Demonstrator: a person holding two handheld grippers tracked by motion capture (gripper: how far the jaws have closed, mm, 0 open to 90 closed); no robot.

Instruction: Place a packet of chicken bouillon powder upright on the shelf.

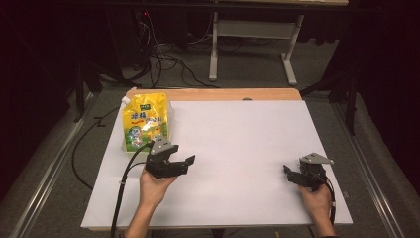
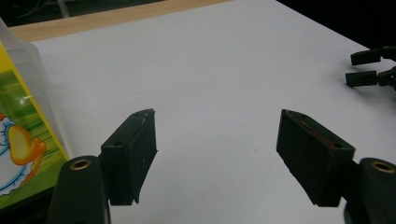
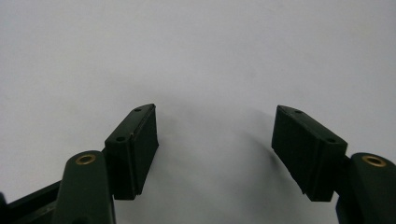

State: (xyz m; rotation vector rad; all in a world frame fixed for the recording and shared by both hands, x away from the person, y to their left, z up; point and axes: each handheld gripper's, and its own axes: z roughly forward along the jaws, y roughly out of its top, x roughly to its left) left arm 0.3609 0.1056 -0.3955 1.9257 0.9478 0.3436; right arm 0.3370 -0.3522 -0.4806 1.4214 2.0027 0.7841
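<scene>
A yellow spouted pouch (image 1: pixel 145 121) with a cartoon print lies on the white sheet (image 1: pixel 237 144) at the table's back left. My left gripper (image 1: pixel 186 164) hovers just in front of it, pointing right, jaws open and empty. In the left gripper view the pouch (image 2: pixel 21 140) sits at the left edge, outside the gap between the fingers (image 2: pixel 133 149) of that gripper (image 2: pixel 217 128). My right gripper (image 1: pixel 288 173) rests near the sheet's front right, pointing left. In the right gripper view it (image 3: pixel 215 123) stands open over bare white sheet.
The other hand's gripper (image 2: pixel 369 67) appears far off at the upper right of the left gripper view. A wooden table edge (image 1: pixel 213 94) runs behind the sheet. Cables (image 1: pixel 163 59) and a desk frame (image 1: pixel 252 44) lie on the floor beyond.
</scene>
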